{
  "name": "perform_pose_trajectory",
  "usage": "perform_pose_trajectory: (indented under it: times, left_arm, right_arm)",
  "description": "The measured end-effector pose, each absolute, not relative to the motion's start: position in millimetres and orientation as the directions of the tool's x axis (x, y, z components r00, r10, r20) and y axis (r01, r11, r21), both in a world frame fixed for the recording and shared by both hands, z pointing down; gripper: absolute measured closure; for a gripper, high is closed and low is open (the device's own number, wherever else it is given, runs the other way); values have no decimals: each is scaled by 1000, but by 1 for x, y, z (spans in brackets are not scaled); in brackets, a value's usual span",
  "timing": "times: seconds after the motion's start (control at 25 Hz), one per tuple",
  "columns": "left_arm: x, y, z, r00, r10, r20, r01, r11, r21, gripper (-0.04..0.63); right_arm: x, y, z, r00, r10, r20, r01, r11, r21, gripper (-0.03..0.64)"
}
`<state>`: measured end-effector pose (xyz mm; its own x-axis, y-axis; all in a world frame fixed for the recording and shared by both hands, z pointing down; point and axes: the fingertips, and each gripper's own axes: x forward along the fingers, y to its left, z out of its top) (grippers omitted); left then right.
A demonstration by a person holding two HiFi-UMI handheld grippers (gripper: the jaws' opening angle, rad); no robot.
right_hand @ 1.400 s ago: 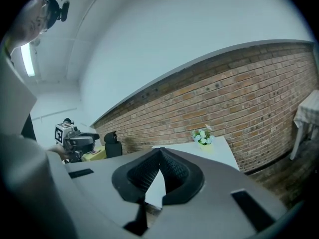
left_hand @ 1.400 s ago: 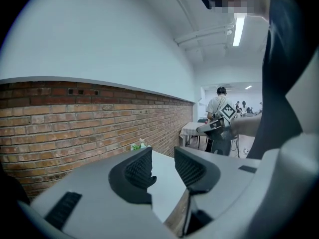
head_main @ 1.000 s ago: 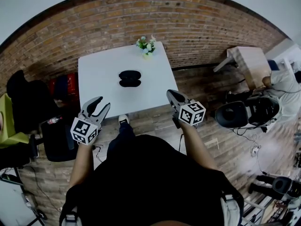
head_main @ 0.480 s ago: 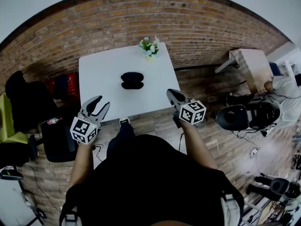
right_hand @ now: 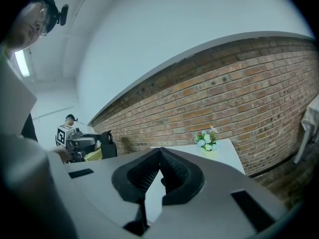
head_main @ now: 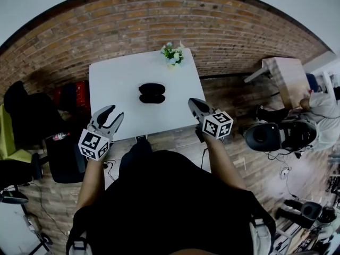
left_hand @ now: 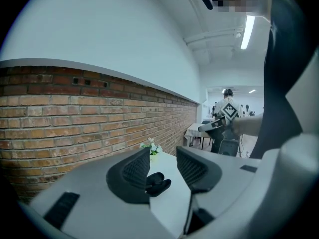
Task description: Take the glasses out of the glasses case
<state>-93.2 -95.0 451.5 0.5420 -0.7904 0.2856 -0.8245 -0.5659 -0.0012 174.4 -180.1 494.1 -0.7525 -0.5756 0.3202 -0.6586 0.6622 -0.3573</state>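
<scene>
Black glasses case [head_main: 152,93] is sitting mid-table [head_main: 114,73], well apart from the flowers [head_main: 173,54] at the far edge. Both grippers are hovering off the near edge, clear of the case. Left gripper [head_main: 113,113] is holding its jaws apart, nothing between them. Right gripper [head_main: 192,103] is holding its jaws clenched together, empty.

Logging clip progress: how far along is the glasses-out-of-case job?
Done: nothing; the glasses case lies on the white table, no glasses out. In hand: nothing; the left gripper is open and empty, the right gripper shut on nothing, both well apart from the case. Left: reach the case, open it, lift the glasses out.
</scene>
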Motion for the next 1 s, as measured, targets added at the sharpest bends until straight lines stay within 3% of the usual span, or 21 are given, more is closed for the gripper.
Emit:
perform_pose_trajectory:
  times: [1.0]
  left_arm:
    - [-128, -175, 476, 550, -768, 327, -820, -570, 39, 423]
  right_arm:
    - [131, -251, 526, -747, -551, 373, -665, 640, -385, 601]
